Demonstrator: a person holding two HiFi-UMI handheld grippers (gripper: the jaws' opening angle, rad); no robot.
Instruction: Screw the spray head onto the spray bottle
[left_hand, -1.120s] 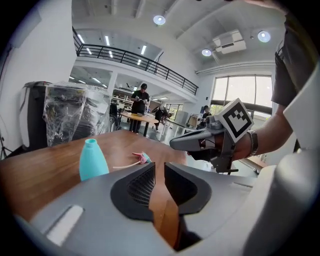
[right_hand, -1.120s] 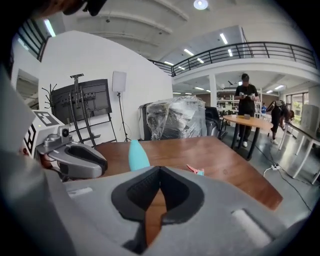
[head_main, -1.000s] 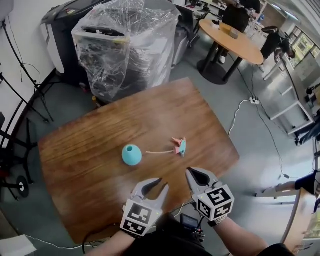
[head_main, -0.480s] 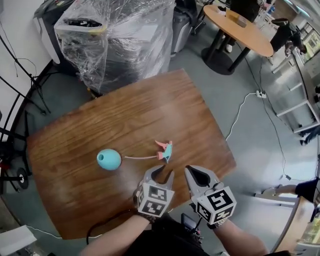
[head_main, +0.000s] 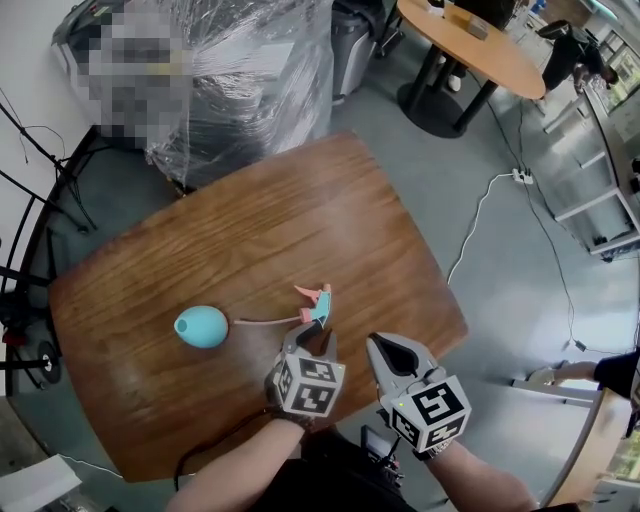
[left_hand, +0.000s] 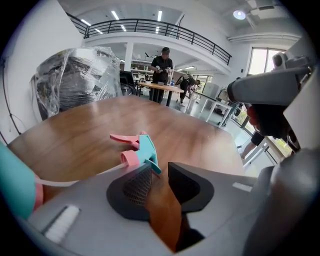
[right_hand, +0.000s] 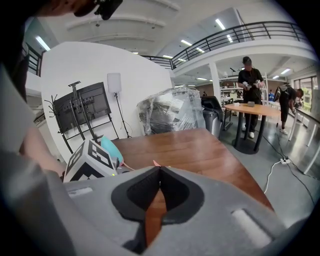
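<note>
A teal spray bottle (head_main: 200, 326) lies on its side on the wooden table (head_main: 300, 220). A thin pink tube (head_main: 265, 321) runs from it to the teal and pink spray head (head_main: 315, 303), which lies separately on the table. My left gripper (head_main: 313, 338) is just behind the spray head with its jaws a little apart. In the left gripper view the spray head (left_hand: 140, 149) lies just beyond the left gripper (left_hand: 159, 167), and nothing is between the pads. My right gripper (head_main: 375, 345) hovers to the right, shut and empty, also in its own view (right_hand: 160, 169).
A plastic-wrapped machine (head_main: 240, 70) stands behind the table. A round table (head_main: 470, 50) is at the back right, with people standing by it (right_hand: 248, 75). A white cable (head_main: 490, 210) lies on the floor to the right. The table's near edge is under my grippers.
My left gripper has moved forward and right, from the table's near edge up to the spray head. The right gripper has stayed in place, shut.
</note>
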